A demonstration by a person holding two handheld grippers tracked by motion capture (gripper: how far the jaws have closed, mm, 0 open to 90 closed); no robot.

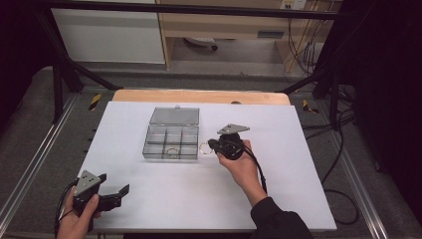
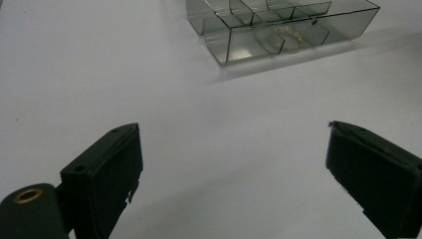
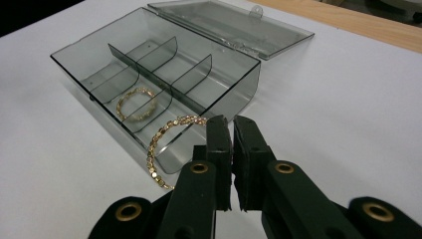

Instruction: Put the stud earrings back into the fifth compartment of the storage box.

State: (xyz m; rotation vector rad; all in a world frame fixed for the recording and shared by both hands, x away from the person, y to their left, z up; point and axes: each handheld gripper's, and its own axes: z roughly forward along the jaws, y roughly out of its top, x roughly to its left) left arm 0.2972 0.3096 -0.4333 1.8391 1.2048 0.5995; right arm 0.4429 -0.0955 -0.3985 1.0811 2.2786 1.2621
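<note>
Left gripper (image 1: 115, 193) sits nearest, at the near-left table (image 1: 209, 209) corner, jaws wide apart, nothing between them; in the left gripper view they point over bare white surface toward the box (image 2: 278, 35), well apart from it. Idle hand, far from the work.

Right gripper (image 3: 232, 130) has its jaws closed tight, pinching a gold bracelet (image 3: 158, 149) at one spot on the loop. In the right gripper view the rest of the loop hangs out to the left of the jaws and down, just outside the box's (image 3: 219, 99) near wall and close to it. In the high view the bracelet (image 1: 205, 147) sits between the right gripper (image 1: 213, 145) and the box's (image 1: 170, 142) right wall, so the box lies straight ahead of the jaws, just beside them.

Key relation: bracelet looks to hang about level with the wall top, not yet over a compartment. Likely next move: carry it over the wall and lower it into a free cell. Risk: the slack loop snags on the rim.

Box long axis runs across the right jaws' line. A second bracelet (image 3: 135, 103) already lies in the near-row middle cell; the cell nearest the jaws looks free, though I cannot tell for sure. Lid (image 3: 234, 25) lies open flat on the far side, out of the path. Plenty of bare table to the right and near side.
</note>
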